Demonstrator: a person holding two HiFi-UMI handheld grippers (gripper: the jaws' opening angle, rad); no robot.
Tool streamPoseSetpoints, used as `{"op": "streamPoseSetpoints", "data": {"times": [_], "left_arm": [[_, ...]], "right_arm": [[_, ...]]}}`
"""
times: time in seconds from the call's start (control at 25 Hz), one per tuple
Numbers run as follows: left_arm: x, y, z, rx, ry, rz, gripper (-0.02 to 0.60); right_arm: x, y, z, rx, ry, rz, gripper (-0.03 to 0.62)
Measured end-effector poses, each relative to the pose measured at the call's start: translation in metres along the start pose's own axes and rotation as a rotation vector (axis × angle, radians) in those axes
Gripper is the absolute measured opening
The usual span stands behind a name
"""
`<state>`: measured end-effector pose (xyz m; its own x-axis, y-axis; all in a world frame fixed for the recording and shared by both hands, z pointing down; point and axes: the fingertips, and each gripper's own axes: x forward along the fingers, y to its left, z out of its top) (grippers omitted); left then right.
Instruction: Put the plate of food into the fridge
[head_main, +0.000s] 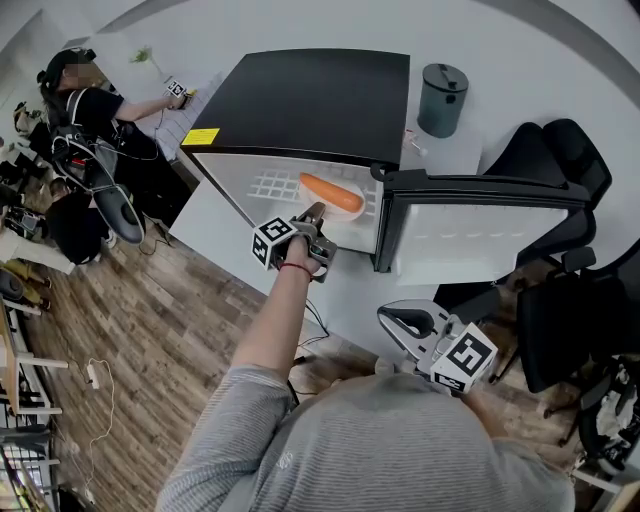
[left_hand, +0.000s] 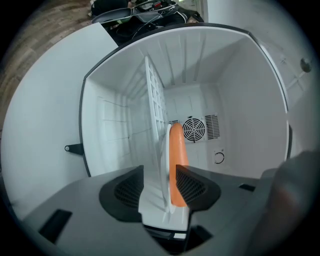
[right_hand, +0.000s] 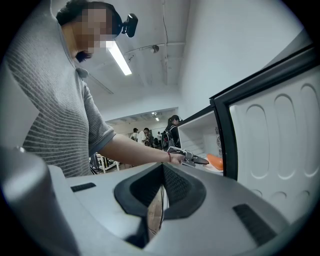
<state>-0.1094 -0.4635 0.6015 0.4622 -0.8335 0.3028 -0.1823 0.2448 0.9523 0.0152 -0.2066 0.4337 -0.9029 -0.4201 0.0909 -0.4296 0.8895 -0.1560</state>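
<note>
A small fridge with a black top stands open, its door swung to the right. A white plate with an orange carrot lies on the wire shelf inside. My left gripper reaches in at the plate's near rim. In the left gripper view the plate and the carrot sit between the wide jaws of the open left gripper, over the shelf. My right gripper hangs low in front of the door, shut and empty; the right gripper view shows its pads together.
A grey bin stands on the white counter behind the fridge. Black office chairs crowd the right side. A person sits at the back left among cables and gear. Wooden floor lies to the left.
</note>
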Motion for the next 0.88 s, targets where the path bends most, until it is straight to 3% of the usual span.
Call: {"op": "streamPoseSetpoints", "data": {"times": [0.32, 0.4, 0.52, 0.88], "left_arm": [[-0.011, -0.005, -0.029, -0.016, 0.030, 0.014, 0.180], [-0.011, -0.008, -0.032, -0.008, 0.032, 0.020, 0.150], [-0.011, -0.009, -0.029, 0.000, 0.027, 0.039, 0.045], [-0.003, -0.008, -0.027, -0.023, 0.031, 0.061, 0.029]], "right_arm": [[0.003, -0.001, 0.003, -0.018, -0.013, -0.003, 0.014], [0.003, 0.001, 0.003, -0.015, -0.010, 0.001, 0.014], [0.004, 0.005, 0.002, -0.010, -0.005, 0.013, 0.014], [0.009, 0.017, 0.004, -0.019, 0.001, 0.062, 0.014]]}}
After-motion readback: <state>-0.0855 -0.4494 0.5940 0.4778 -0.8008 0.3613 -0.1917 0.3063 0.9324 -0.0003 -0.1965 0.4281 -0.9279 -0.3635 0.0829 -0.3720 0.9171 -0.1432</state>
